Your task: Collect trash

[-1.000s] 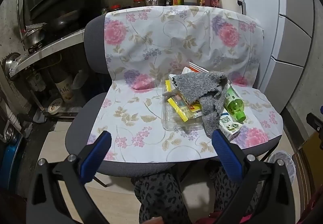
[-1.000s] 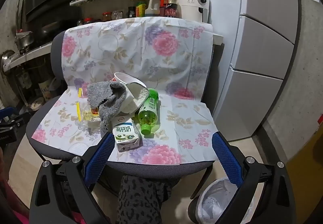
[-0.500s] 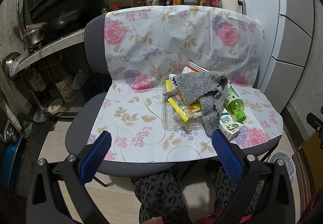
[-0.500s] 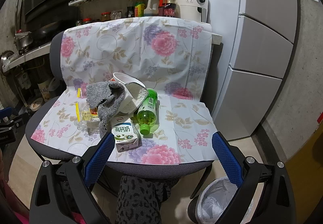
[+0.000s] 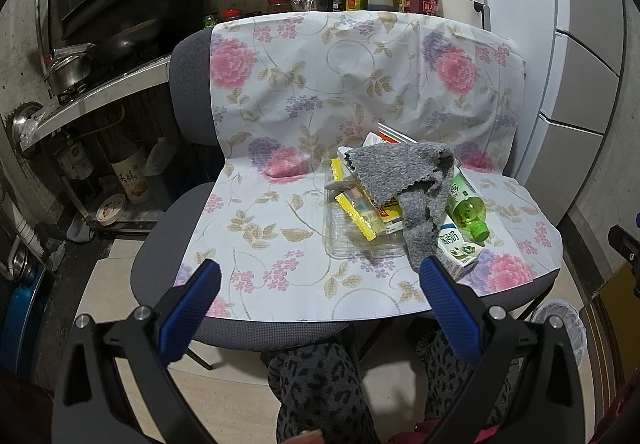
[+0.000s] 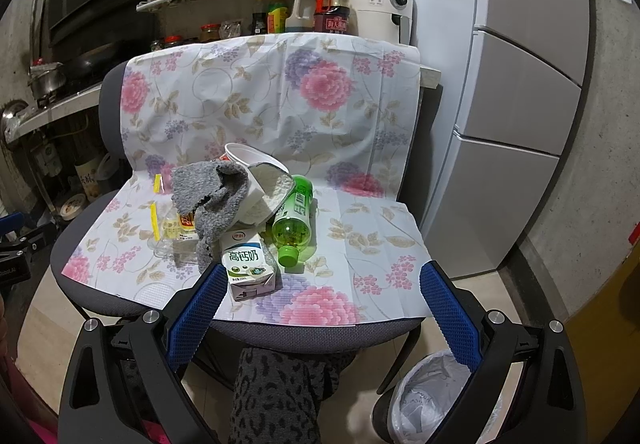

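A pile of trash lies on a chair seat covered by a floral sheet [image 5: 280, 228]: a grey cloth [image 5: 404, 172] [image 6: 212, 188], a green bottle [image 6: 294, 216] [image 5: 466, 204], a milk carton [image 6: 250, 268] [image 5: 456, 250], a white paper bowl [image 6: 260, 180], and a clear plastic tray [image 5: 360, 232] with yellow wrappers [image 5: 356, 216]. My left gripper [image 5: 316, 280] is open and empty, held before the seat's front edge. My right gripper [image 6: 320, 282] is open and empty, its left finger near the carton. A lined trash bin [image 6: 432, 400] stands on the floor at lower right.
The person's patterned legs [image 6: 276, 396] are under the chair front. A fridge [image 6: 520, 84] stands to the right. A counter with bottles [image 6: 312, 12] and a stove with pots [image 5: 100, 56] lie behind and left of the chair.
Both views have shifted slightly; the right gripper has eased a little closer to the chair. Nothing on the seat has moved.
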`<state>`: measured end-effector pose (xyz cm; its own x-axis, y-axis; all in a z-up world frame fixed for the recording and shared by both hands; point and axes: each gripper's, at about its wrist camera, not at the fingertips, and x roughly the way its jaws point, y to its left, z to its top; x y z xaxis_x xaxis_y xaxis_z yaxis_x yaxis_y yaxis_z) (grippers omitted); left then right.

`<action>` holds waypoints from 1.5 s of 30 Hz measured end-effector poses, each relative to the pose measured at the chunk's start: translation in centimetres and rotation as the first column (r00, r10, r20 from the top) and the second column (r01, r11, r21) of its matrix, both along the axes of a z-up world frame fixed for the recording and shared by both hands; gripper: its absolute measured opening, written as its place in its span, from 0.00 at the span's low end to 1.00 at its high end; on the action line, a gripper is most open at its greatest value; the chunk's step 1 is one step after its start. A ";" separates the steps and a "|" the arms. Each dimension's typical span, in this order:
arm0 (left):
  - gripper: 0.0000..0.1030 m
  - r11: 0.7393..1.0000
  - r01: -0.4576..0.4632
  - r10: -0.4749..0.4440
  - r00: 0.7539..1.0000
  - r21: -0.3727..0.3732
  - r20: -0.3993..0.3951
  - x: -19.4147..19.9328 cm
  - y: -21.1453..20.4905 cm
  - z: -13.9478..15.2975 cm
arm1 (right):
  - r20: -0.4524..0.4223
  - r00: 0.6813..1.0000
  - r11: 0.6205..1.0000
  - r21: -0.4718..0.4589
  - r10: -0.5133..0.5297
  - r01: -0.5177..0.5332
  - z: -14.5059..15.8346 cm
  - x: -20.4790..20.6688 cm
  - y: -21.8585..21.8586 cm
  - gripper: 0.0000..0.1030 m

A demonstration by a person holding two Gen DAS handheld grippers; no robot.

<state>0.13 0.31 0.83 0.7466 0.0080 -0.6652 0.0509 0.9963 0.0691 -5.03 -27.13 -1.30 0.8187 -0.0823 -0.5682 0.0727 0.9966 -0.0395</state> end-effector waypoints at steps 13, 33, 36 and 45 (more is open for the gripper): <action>0.94 1.000 0.001 -0.001 1.000 -0.001 0.001 0.0 0.0 -0.2 | 0.000 1.000 1.000 0.001 -0.003 0.003 0.0 0.0 -0.2 0.93; 0.94 1.000 0.001 -0.001 1.000 -0.002 0.001 0.0 0.0 -0.2 | -0.001 1.000 1.000 0.000 -0.003 0.003 0.0 -0.1 -0.2 0.93; 0.94 1.000 0.001 -0.001 1.000 -0.002 0.001 0.0 0.0 -0.2 | 0.000 1.000 1.000 0.001 -0.003 0.003 0.0 -0.1 -0.2 0.93; 0.94 1.000 0.002 -0.002 1.000 -0.002 0.001 0.0 0.0 -0.2 | -0.001 1.000 1.000 0.001 -0.003 0.003 0.0 0.0 -0.2 0.93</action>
<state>0.09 0.33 0.62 0.7474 0.0049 -0.6643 0.0529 0.9964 0.0670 -5.07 -27.34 -1.29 0.8180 -0.0848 -0.5690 0.0760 0.9963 -0.0391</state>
